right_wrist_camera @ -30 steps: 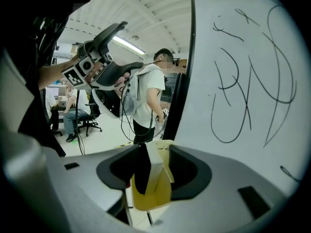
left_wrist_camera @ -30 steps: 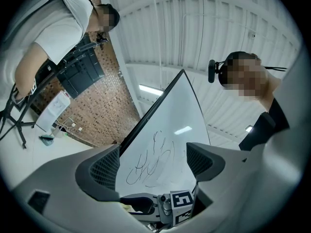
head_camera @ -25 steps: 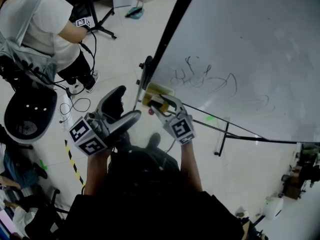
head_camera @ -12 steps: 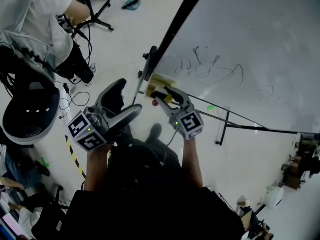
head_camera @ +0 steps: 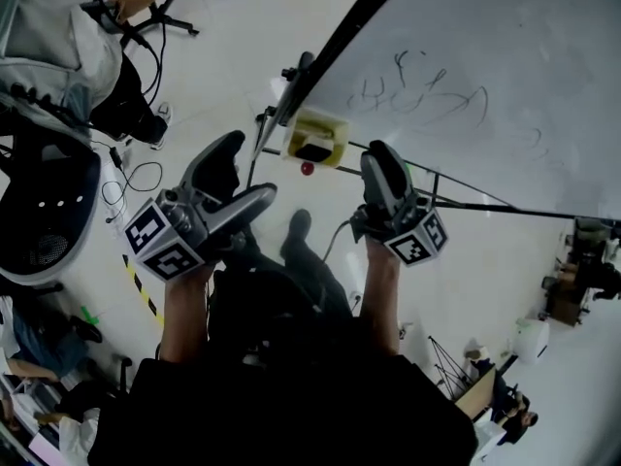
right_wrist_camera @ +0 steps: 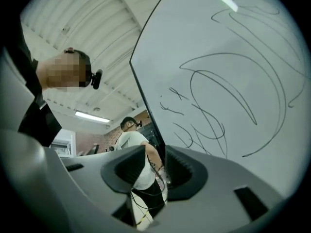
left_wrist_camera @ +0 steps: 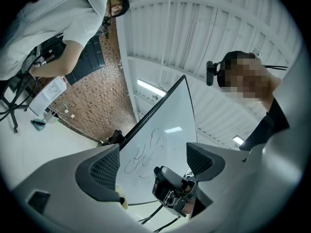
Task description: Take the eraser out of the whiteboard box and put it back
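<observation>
White whiteboard (head_camera: 505, 66) carries black scribbles. Left gripper (head_camera: 247, 171) hangs just below its corner, fingers spread wide and empty. Right gripper (head_camera: 380, 158) points at the board's lower edge; its fingers have just been closing and stand narrow, nothing between them. Yellow whiteboard box (head_camera: 330, 124) sits at the board's lower corner, with the dark eraser (head_camera: 312, 151) inside it.

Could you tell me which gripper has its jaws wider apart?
The left gripper, jaws wide; the right gripper has just been closing to a narrow gap, nothing between its jaws.
</observation>
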Motion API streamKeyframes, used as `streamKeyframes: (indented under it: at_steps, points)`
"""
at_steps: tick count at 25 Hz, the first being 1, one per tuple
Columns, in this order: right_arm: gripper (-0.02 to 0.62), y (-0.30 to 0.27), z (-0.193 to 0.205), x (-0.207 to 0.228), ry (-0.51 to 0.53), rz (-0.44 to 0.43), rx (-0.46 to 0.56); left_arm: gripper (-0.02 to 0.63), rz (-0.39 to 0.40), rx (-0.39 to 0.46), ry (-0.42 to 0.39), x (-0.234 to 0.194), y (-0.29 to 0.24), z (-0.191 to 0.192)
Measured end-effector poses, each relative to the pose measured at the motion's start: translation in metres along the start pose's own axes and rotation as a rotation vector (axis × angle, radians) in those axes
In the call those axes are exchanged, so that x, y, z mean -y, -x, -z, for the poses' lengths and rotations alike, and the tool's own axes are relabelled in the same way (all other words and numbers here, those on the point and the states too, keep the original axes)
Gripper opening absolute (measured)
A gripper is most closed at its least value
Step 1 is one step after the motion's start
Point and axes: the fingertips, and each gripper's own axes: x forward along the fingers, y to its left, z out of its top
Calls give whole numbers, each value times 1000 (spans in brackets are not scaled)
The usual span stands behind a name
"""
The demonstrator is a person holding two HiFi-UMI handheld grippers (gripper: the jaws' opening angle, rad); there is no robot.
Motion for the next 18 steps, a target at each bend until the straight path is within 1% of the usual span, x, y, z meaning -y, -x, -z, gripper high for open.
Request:
streamKeyframes:
  at_steps: [5, 10, 14, 18]
  points:
    - [138, 16, -30, -25, -37, -35, 100, 428, 25, 3, 3, 9, 4, 3]
    - [138, 30, -65, -50, -27, -119, 188, 428, 23, 26, -42, 34, 6, 4]
    - [138, 58, -90, -69, -12, -179, 246, 428, 9, 27, -89, 64, 3, 14]
    - [135, 108, -109, -84, -16, -214, 293, 428, -4, 17, -152, 111, -8, 36]
